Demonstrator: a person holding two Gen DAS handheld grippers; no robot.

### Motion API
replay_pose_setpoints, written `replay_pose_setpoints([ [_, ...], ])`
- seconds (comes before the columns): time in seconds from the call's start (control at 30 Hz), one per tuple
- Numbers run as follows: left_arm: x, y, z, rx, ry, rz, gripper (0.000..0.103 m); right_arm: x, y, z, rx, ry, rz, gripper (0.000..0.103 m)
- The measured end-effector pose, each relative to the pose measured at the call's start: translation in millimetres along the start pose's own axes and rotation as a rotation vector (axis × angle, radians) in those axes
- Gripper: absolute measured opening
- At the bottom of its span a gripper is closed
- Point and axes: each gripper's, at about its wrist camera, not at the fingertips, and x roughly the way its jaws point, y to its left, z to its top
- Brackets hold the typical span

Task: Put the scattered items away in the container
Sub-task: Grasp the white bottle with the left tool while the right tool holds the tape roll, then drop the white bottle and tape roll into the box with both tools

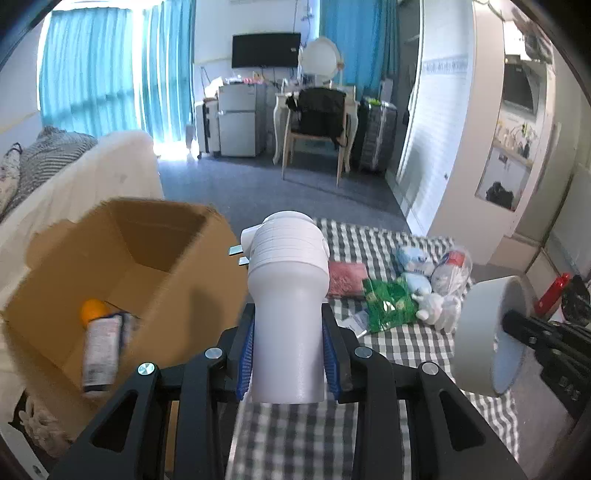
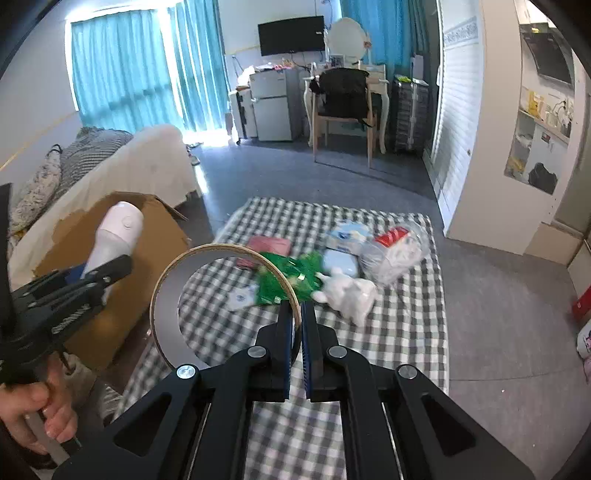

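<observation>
Left gripper (image 1: 288, 343): blue pads pressed on the neck of a white hair dryer (image 1: 287, 291), held in the air just right of the cardboard box (image 1: 177, 288). Right gripper (image 2: 298, 325): jaws all but shut, pinching the wall of a tape roll (image 2: 166, 295), raised over the cloth.

Box open-topped, standing at the left edge of the cloth; a spray can with orange cap (image 1: 99, 339) lies inside.

Surface: grey-and-white checked cloth (image 2: 399, 350) spread on grey carpet. Still scattered mid-cloth: green packet (image 2: 280, 284), white plush toy (image 2: 351, 291), red flat pack (image 2: 267, 245), clear plastic bag (image 2: 395, 251), blue-white packs beside it.

Beyond: a sofa under a cream cover (image 2: 147, 162) on the left, then a small fridge (image 2: 271, 107), a chair with a black garment (image 2: 343, 103) at a white desk, a suitcase (image 2: 408, 110), a wall TV (image 2: 291, 35), teal curtains (image 2: 122, 66).
</observation>
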Motion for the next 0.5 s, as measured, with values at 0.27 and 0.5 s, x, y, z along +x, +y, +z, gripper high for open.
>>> replay_pose_setpoints([
  [0.27, -67.1, 71.2, 23.7, -0.089, -0.113, 0.105, 0.032, -22.7, 44.6, 22.9, -0.035, -0.077, 0.049, 0.004],
  [0.5, -78.2, 123.0, 24.1, -0.131, -0.112, 0.192, 0.032, -29.2, 88.4, 40.0, -0.080, -0.118, 0.101, 0.004],
])
